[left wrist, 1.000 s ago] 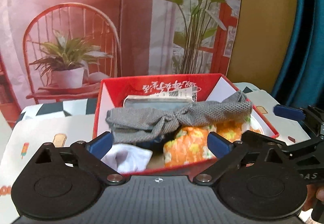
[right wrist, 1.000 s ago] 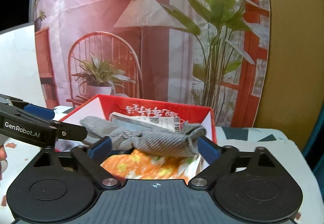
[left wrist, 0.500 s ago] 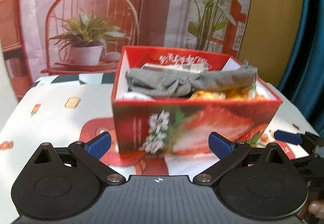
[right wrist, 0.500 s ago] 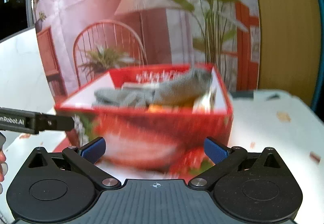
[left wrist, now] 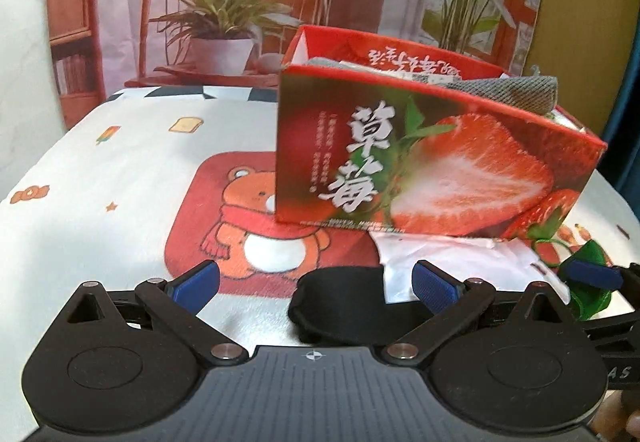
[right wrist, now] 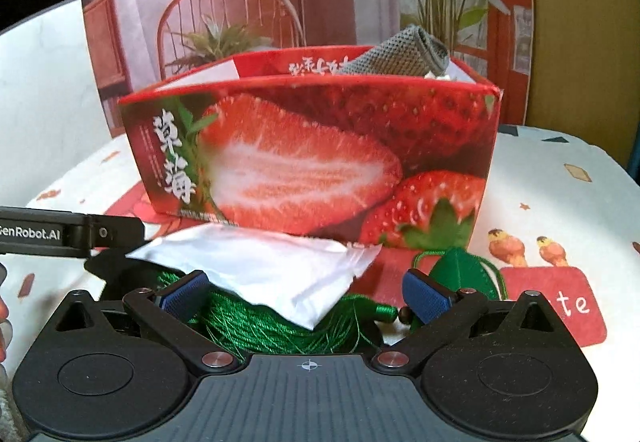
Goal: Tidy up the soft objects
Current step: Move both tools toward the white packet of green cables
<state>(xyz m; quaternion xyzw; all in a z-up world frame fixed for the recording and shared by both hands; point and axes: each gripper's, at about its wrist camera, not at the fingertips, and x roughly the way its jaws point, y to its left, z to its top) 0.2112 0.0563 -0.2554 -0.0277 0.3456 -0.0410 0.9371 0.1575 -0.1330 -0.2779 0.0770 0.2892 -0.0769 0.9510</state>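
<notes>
The box's point(right wrist: 312, 158) contents are mostly hidden by its wall; a white packet point(right wrist: 260, 274) lies at 12 o'clock between the wide-open, empty right tongs point(right wrist: 304, 296); the left tongs point(left wrist: 316, 282) are likewise open over a black cloth point(left wrist: 340, 302).

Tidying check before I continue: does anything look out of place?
Yes. The grey mesh cloth pokes above the strawberry box rim, and a white pouch, green cord and black item lie outside it.

Left gripper point(left wrist: 315, 282) fingers point(left wrist: 197, 279) spread over black cloth point(left wrist: 340, 306) on table point(left wrist: 120, 178). White packet point(left wrist: 452, 262) touching strawberry box point(left wrist: 424, 170); grey cloth point(left wrist: 516, 92) pokes above box rim.
</notes>
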